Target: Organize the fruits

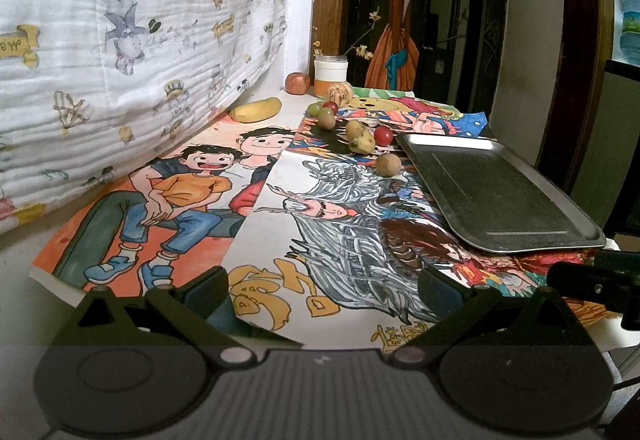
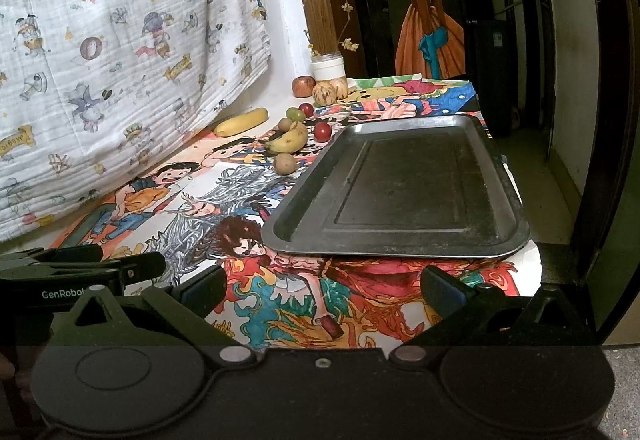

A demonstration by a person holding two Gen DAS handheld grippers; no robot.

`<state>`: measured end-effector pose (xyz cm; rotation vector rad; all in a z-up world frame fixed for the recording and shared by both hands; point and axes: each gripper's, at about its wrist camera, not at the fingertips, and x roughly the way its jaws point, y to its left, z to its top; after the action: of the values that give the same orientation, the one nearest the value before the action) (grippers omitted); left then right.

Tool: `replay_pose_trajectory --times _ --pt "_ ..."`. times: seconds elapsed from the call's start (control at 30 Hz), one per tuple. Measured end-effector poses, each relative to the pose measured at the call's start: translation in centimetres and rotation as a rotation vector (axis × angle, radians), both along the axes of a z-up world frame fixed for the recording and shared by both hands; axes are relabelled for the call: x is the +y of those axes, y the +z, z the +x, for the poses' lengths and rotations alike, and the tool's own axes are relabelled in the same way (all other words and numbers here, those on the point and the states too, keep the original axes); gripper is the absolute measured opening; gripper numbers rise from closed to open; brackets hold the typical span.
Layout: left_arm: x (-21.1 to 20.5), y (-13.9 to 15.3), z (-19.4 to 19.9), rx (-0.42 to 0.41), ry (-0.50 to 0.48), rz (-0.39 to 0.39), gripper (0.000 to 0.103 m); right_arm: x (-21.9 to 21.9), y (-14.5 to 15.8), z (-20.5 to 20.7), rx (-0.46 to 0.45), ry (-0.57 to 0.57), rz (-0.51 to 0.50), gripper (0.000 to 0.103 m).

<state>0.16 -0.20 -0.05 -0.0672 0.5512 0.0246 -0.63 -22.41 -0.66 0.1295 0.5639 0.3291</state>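
An empty dark metal tray point(image 2: 404, 236) point(image 1: 472, 160) lies on the right of a table covered with drawings. Beyond its far left corner sits a cluster of fruit: a small banana point(image 2: 289, 139) point(image 1: 362, 138), a brown round fruit point(image 2: 285, 163) point(image 1: 388, 164), red cherry tomatoes point(image 2: 322, 131) point(image 1: 384, 135), a green grape point(image 2: 295, 114) point(image 1: 314, 109). A larger banana point(image 2: 242, 122) point(image 1: 256, 109) lies by the cloth, an apple point(image 2: 303, 86) point(image 1: 297, 83) at the back. My left gripper point(image 1: 322, 290) and right gripper point(image 2: 322, 290) hover open and empty near the table's front.
A white printed cloth point(image 1: 120, 52) hangs along the left edge. A white jar point(image 1: 330, 74) with dried flowers and a striped round fruit point(image 1: 339, 93) stand at the back. The left gripper's body point(image 2: 80, 272) shows at the right view's left. The table drops off past the tray's right side.
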Motion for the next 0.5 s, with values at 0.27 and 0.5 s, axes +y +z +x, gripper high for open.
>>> replay_pose_trajectory --times 0.27,0.5 --pt "0.0 0.0 0.01 0.001 0.0 0.0 0.103 0.01 -0.01 0.03 0.001 0.0 0.0 0.103" --pt "-0.21 -0.06 -0.16 0.002 0.0 0.0 0.103 0.03 -0.02 0.01 0.001 0.0 0.0 0.103"
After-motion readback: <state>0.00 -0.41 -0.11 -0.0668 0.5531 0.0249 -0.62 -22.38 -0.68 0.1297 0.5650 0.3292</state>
